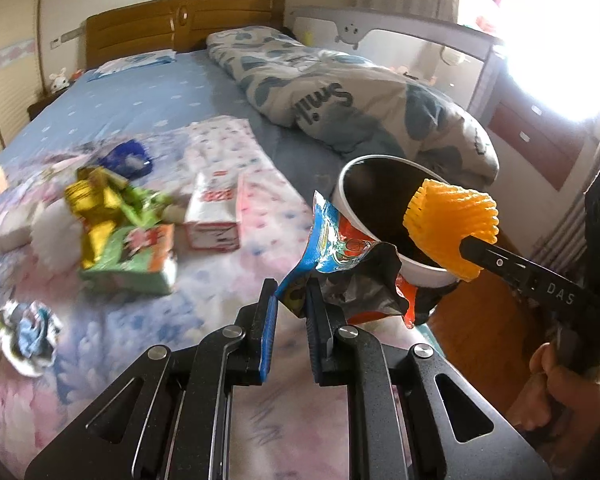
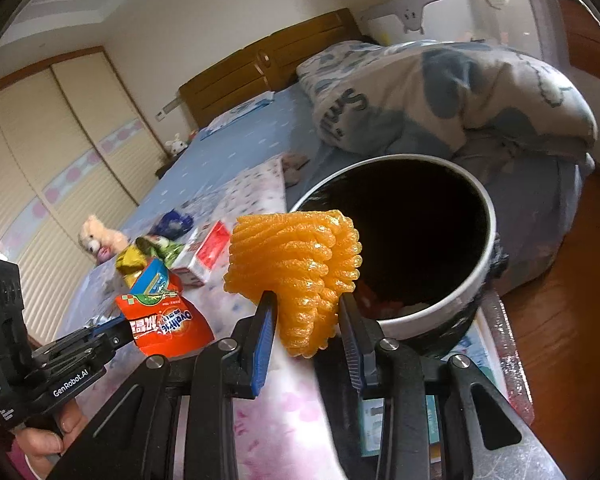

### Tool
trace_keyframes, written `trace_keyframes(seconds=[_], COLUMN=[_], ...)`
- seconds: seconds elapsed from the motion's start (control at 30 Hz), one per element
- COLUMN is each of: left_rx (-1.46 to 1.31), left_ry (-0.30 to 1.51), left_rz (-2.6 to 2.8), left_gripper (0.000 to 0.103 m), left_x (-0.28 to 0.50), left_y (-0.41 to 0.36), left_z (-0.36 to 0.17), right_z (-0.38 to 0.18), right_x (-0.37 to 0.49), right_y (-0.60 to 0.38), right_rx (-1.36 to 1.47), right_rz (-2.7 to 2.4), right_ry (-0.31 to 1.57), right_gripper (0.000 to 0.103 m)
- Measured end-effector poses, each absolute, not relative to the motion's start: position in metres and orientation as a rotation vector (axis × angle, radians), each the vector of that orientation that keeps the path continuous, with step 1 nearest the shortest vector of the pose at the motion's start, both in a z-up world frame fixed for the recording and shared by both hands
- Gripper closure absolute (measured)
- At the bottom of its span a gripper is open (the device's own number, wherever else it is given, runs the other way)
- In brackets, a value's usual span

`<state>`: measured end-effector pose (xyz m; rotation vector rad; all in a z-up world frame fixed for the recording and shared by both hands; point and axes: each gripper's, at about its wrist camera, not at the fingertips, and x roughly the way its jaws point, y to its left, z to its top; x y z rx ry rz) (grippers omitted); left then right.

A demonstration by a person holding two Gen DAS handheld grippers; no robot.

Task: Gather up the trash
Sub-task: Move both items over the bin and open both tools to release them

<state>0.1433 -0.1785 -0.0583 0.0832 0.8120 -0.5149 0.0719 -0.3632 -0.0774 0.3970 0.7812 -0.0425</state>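
Observation:
My left gripper [image 1: 292,304] is shut on a crumpled red and blue Ovaltine snack wrapper [image 1: 340,256], held just left of the white trash bin [image 1: 350,200] with its black liner. The wrapper also shows in the right wrist view [image 2: 164,320]. My right gripper [image 2: 306,312] is shut on an orange foam fruit net [image 2: 296,268], held over the bin's near rim [image 2: 476,276]. The net also shows in the left wrist view [image 1: 448,228]. Some red scraps lie inside the bin.
On the bed lie a red and white carton [image 1: 216,208], a green carton [image 1: 136,260], gold and green wrappers [image 1: 100,200], a blue wrapper [image 1: 128,156], a crumpled paper [image 1: 24,336] and a white foam piece [image 1: 56,236]. A rolled duvet [image 1: 340,96] lies behind the bin. A teddy bear [image 2: 100,236] sits at the left.

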Motion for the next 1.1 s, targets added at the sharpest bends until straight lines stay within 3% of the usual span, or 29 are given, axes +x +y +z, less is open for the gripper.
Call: trace_keyframes(seconds=[1.1], left_rx=[0.157], left_ry=[0.826], left_rz=[-0.561], left_gripper=[0.09], left_x=[0.188], left_y=[-0.277], left_z=[-0.058], right_z=[-0.082], right_x=[0.092], right_y=[-0.432], right_rx=[0.41], right_rz=[-0.156], right_ry=[0.802], right_gripper=[0.068])
